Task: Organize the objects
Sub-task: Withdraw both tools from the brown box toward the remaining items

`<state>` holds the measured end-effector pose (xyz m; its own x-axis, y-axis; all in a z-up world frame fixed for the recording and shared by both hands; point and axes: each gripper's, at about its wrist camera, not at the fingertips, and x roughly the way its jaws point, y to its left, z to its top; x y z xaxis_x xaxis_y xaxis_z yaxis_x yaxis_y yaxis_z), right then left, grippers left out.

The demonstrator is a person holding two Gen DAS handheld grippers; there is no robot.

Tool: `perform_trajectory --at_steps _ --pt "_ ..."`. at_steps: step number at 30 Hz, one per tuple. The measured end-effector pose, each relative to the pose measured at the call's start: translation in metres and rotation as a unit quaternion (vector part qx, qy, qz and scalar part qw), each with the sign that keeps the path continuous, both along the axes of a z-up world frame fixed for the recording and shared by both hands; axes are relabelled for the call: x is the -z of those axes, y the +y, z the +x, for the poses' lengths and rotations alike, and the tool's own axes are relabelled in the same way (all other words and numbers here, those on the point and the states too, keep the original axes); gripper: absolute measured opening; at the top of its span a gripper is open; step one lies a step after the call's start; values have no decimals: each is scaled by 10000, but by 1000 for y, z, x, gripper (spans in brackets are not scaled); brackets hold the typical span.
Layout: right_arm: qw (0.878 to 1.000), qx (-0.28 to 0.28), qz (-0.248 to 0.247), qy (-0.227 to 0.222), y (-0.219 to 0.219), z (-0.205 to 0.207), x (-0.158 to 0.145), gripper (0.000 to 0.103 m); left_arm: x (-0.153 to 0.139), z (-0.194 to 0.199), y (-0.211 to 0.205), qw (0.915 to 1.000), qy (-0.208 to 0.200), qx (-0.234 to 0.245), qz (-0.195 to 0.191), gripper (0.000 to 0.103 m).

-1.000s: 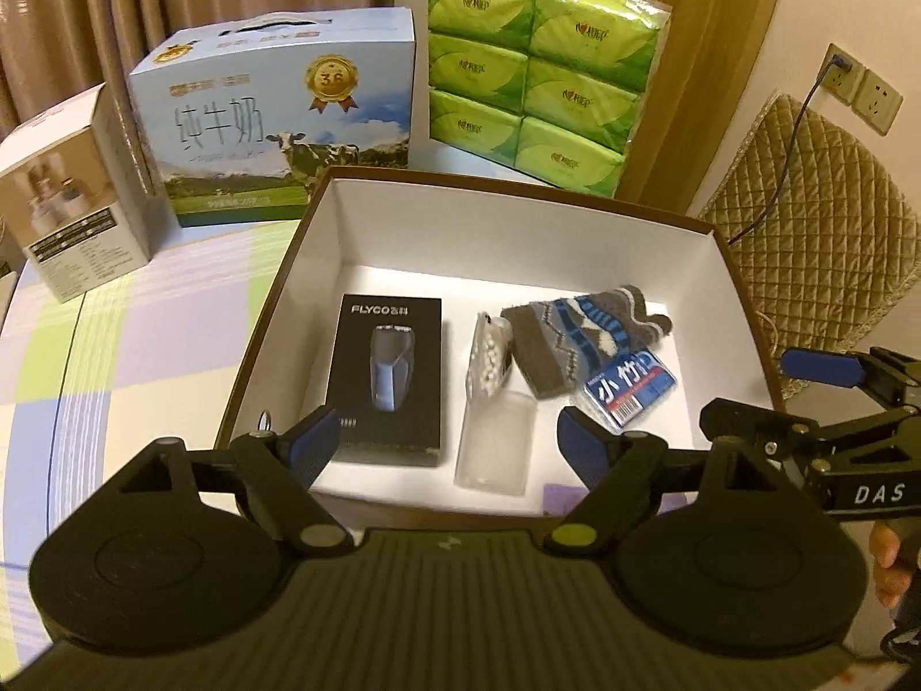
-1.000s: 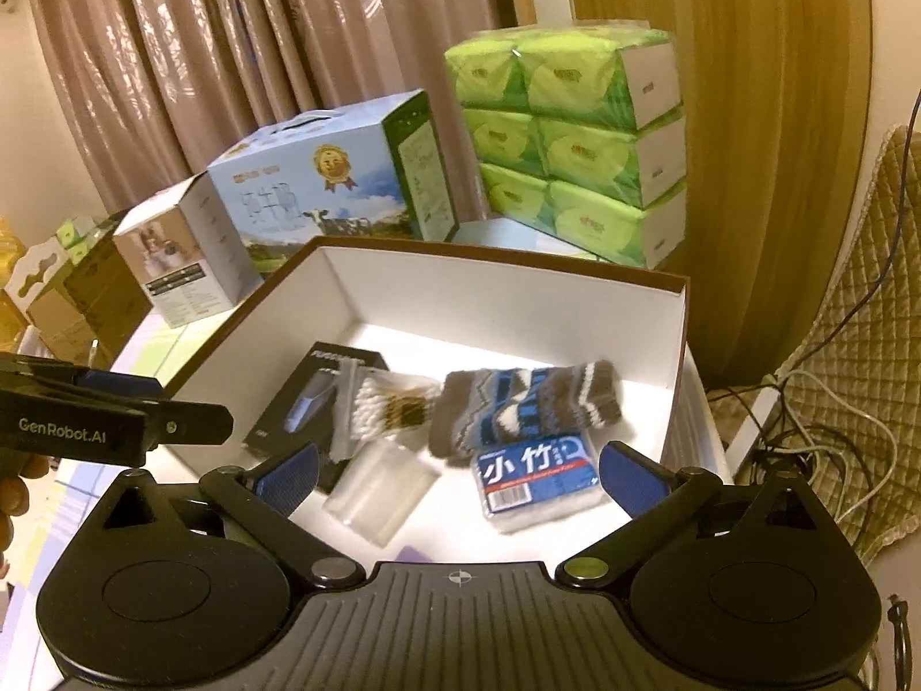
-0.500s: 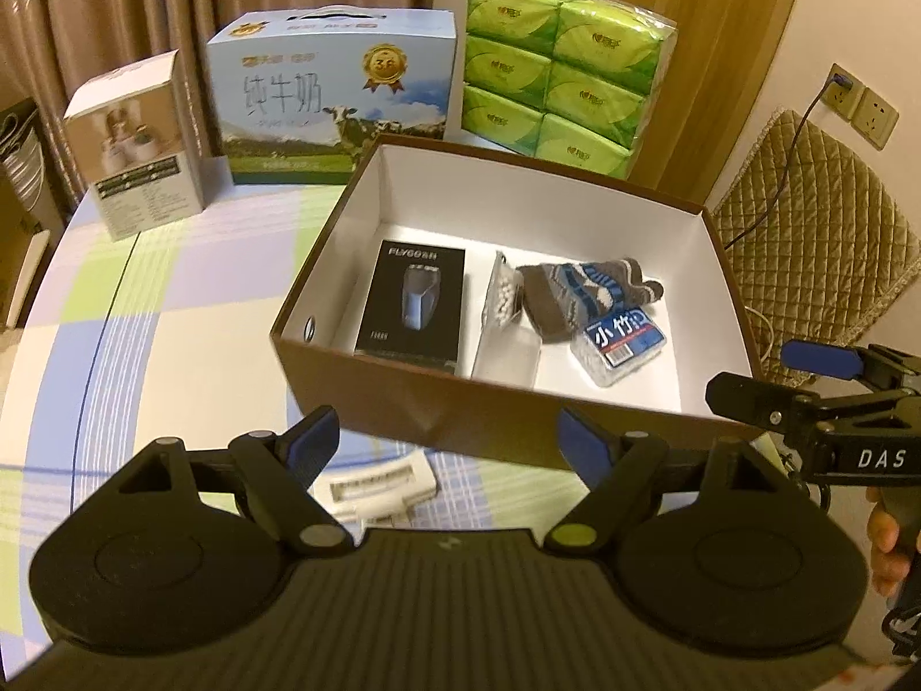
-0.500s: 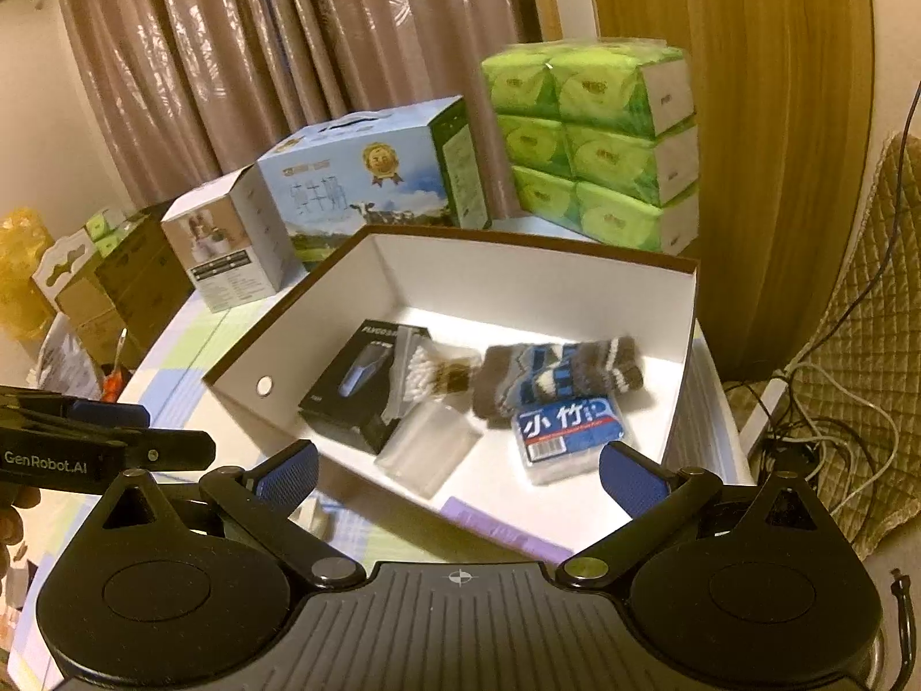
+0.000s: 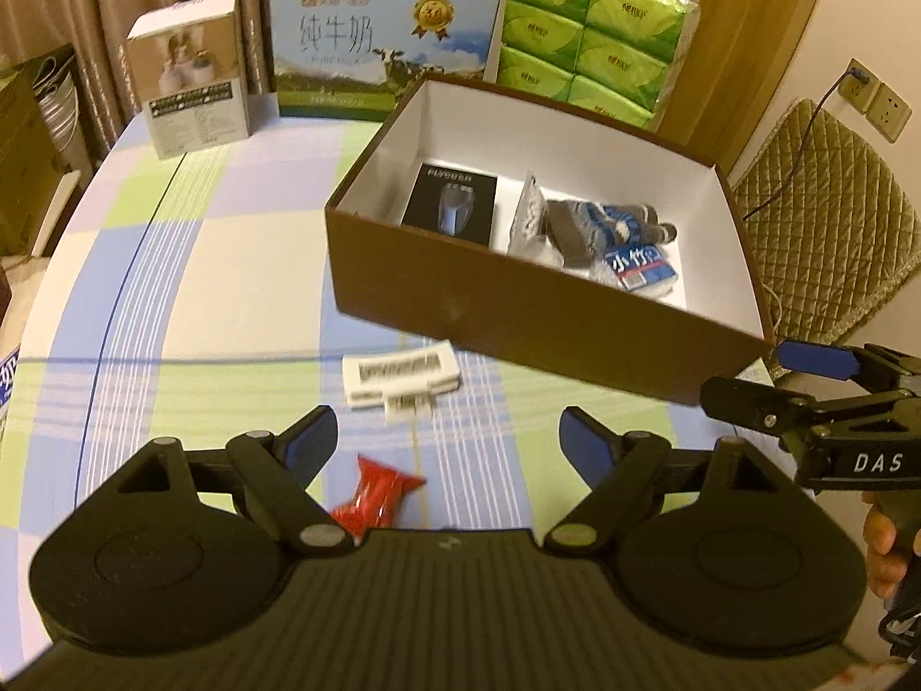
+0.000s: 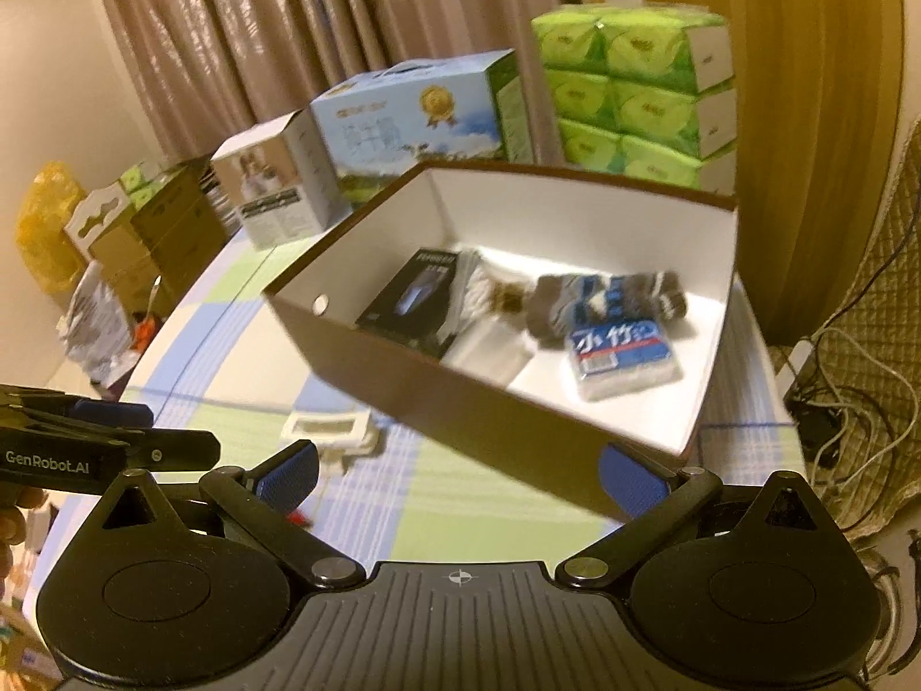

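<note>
Both the left hand-held gripper and the right hand-held gripper are released, empty. On the bench, a red wrapper and white pack lie near the box.

A home room: curtains, checked tablecloth, milk carton and tissue packs.

Both wrist views look down, sharing the brown box.

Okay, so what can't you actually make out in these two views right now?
- Red packet, left wrist view: partly behind the left gripper; blurred.
- White pack, right wrist view: motion-blurred, print unreadable.
- Clear bag in the box, left wrist view: lower end hidden by the near wall.
</note>
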<state>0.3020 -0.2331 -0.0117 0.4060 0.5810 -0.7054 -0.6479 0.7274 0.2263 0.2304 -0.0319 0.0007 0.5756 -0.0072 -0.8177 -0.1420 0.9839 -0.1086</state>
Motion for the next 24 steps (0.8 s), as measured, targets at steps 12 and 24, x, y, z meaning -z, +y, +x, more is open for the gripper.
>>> perform_trajectory --at_steps 12,24 --pt "9993 -274 -75 223 2 -30 16 101 12 -40 1 9997 205 -147 -33 82" --pt "9966 -627 -318 425 14 -50 39 101 33 -68 12 9980 473 -424 -56 84"
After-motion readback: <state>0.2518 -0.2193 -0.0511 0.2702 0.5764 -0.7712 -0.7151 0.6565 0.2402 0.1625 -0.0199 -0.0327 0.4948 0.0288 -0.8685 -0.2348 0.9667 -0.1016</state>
